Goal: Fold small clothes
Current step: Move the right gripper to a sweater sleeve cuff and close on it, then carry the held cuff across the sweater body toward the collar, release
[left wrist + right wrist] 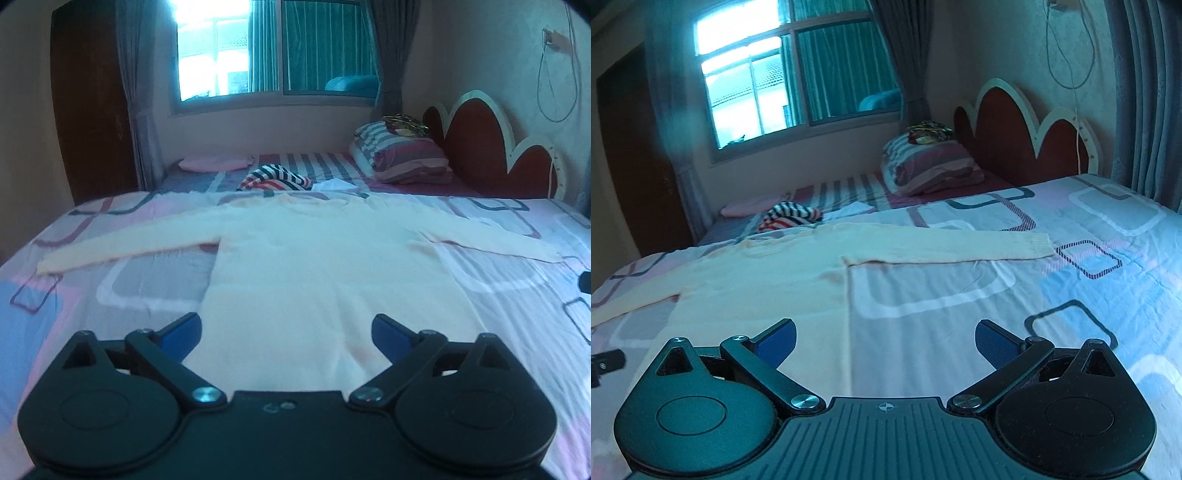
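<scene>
A cream long-sleeved sweater lies flat on the patterned bedsheet, both sleeves spread out sideways. My left gripper is open and empty, just above the sweater's bottom hem. In the right wrist view the sweater lies to the left, with its right sleeve stretched across the bed. My right gripper is open and empty, over the hem's right corner and the bare sheet beside it.
A striped garment, a pink cloth and a small white cloth lie on the far bed. Folded striped bedding sits by the red headboard. A wardrobe stands at left.
</scene>
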`<state>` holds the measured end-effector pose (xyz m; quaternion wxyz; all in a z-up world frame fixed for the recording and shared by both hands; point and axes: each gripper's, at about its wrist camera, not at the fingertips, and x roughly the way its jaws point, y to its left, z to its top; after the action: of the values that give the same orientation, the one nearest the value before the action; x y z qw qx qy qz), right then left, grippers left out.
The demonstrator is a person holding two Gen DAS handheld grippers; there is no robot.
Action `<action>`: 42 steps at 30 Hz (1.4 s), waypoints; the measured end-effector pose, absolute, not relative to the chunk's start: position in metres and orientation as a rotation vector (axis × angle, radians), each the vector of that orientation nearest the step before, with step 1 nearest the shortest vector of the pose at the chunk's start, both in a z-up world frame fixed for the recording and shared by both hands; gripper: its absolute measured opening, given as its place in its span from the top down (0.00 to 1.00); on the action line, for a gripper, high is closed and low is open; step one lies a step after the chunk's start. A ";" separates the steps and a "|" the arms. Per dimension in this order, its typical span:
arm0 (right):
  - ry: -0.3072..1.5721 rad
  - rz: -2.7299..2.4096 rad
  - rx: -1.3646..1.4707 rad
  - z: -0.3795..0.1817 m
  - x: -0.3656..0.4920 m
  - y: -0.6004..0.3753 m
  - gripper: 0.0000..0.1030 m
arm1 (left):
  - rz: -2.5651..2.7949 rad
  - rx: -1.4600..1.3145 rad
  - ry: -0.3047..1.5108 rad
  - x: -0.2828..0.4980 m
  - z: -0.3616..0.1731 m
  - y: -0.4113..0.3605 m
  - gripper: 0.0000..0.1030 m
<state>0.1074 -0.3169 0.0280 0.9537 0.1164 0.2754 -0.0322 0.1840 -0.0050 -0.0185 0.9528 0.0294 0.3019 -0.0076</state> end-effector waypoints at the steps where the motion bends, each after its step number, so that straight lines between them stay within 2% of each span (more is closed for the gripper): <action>1: 0.561 -0.076 0.235 0.025 0.115 -0.321 0.01 | -0.013 0.065 0.621 0.194 -0.020 -0.005 0.14; 2: 0.561 -0.086 0.233 0.021 0.123 -0.326 0.02 | -0.017 0.063 0.625 0.203 -0.021 -0.005 0.19; 3: 0.563 -0.096 0.233 0.017 0.131 -0.331 0.07 | -0.019 0.060 0.629 0.212 -0.024 -0.004 0.21; 4: 0.569 -0.106 0.234 0.012 0.141 -0.337 0.21 | -0.017 0.062 0.635 0.221 -0.026 -0.005 0.21; 5: 0.579 -0.120 0.238 0.008 0.150 -0.342 0.30 | -0.012 0.067 0.637 0.230 -0.029 -0.005 0.21; 7: 0.594 -0.145 0.251 -0.003 0.168 -0.357 0.33 | -0.003 0.084 0.640 0.247 -0.036 -0.004 0.21; 11: 0.582 -0.197 0.301 -0.020 0.198 -0.395 0.58 | 0.005 0.108 0.651 0.279 -0.051 -0.001 0.24; 14: 0.572 -0.254 0.351 -0.032 0.223 -0.430 0.65 | -0.005 0.094 0.668 0.301 -0.061 0.004 0.31; 23: 0.563 -0.424 0.528 -0.077 0.278 -0.528 0.65 | -0.009 0.112 0.731 0.351 -0.096 -0.002 0.30; 30: 0.578 -0.457 0.632 -0.105 0.297 -0.567 0.65 | 0.002 0.114 0.743 0.377 -0.104 -0.006 0.28; 31: 0.584 -0.451 0.667 -0.111 0.299 -0.571 0.67 | 0.005 0.116 0.741 0.379 -0.103 -0.007 0.28; 32: 0.581 -0.452 0.690 -0.113 0.300 -0.574 0.75 | 0.007 0.118 0.738 0.383 -0.103 -0.008 0.27; 34: 0.580 -0.458 0.682 -0.114 0.303 -0.577 0.82 | 0.012 0.119 0.734 0.387 -0.103 -0.007 0.27; 37: 0.574 -0.453 0.700 -0.116 0.307 -0.582 0.86 | 0.019 0.119 0.731 0.393 -0.102 -0.005 0.27; 40: 0.579 -0.448 0.709 -0.116 0.310 -0.584 0.95 | 0.027 0.120 0.734 0.396 -0.103 -0.001 0.26; 42: 0.589 -0.438 0.710 -0.116 0.313 -0.587 0.97 | 0.031 0.121 0.738 0.396 -0.103 0.001 0.26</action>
<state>0.3133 -0.5869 -0.1163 0.8725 0.3397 0.2818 -0.2098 0.3961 0.0009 -0.1030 0.9308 0.0592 0.3604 0.0151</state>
